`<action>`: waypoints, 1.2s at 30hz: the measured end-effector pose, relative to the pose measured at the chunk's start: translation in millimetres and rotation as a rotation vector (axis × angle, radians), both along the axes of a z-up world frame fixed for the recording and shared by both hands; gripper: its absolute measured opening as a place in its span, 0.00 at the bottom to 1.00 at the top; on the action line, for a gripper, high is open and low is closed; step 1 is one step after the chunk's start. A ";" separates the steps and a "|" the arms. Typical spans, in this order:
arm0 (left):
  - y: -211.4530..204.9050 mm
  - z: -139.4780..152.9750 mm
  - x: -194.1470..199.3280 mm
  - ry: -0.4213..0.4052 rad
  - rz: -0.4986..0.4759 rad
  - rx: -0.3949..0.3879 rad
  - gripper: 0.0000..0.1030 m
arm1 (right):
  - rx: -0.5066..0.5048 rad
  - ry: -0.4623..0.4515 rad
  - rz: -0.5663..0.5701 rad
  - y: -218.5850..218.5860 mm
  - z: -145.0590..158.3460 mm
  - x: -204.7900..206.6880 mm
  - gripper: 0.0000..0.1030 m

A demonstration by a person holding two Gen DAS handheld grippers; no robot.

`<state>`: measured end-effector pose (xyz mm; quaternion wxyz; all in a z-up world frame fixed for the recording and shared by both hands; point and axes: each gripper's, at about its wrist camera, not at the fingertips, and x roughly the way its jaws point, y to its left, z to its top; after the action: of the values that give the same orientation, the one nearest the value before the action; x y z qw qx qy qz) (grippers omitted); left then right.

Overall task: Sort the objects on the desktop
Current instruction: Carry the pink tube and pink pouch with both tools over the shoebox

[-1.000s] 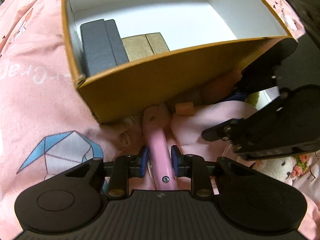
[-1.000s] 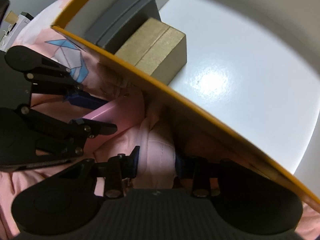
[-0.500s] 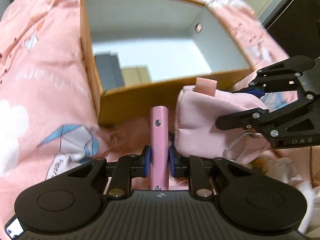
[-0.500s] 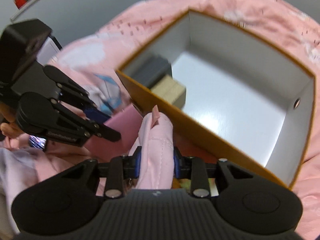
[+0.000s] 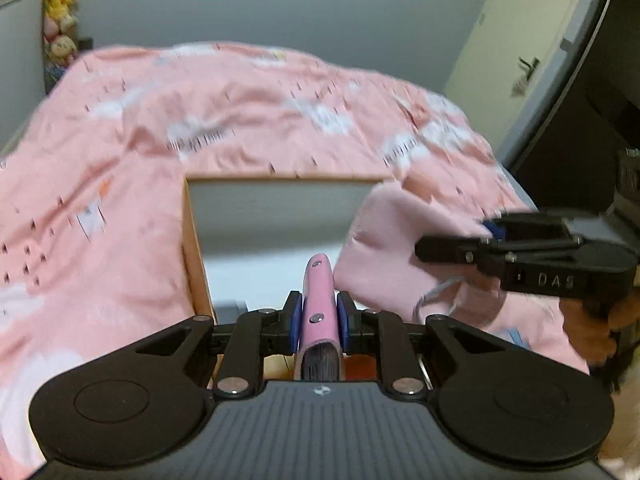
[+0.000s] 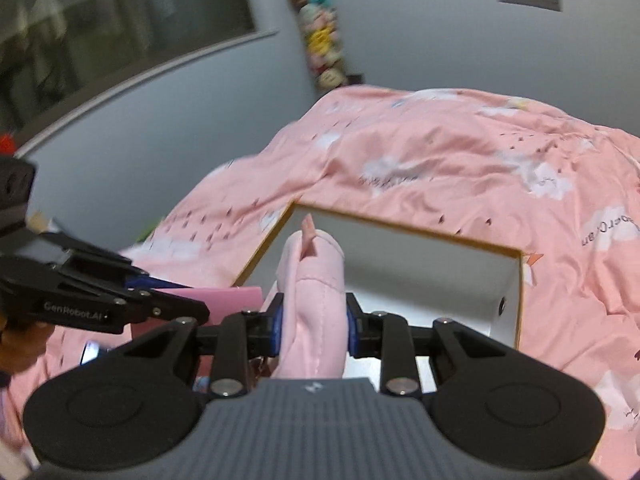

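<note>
While both loads hang above box (image 5: 192,248), your left gripper (image 5: 318,316) clamps pink handle (image 5: 318,300) pointing forward; right gripper (image 6: 314,320) pinches pink pouch (image 6: 312,280), box straight ahead below

Box (image 5: 194,248) sits open-topped on bed (image 5: 120,200), quilt (image 6: 440,168) bunched behind and on both sides. Left gripper (image 5: 318,316), jaws closed on folding tool (image 5: 318,300), above box's near left part. Right gripper (image 6: 314,320) to its right, jaws clamped on pouch (image 6: 312,280), pouch over box's near edge. Plush toys (image 6: 320,28) stacked against wall behind bed.
</note>
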<state>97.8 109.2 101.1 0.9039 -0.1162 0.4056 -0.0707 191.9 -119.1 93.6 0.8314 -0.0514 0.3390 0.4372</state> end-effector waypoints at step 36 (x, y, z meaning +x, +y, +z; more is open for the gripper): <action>-15.4 -109.7 113.0 0.025 0.139 0.445 0.20 | -0.087 0.149 -0.242 94.4 -130.0 103.7 0.31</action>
<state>210.7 93.7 -8.6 0.9048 0.0574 0.4133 0.0843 295.6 -24.8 -36.3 0.8476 -0.0134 0.4220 0.3214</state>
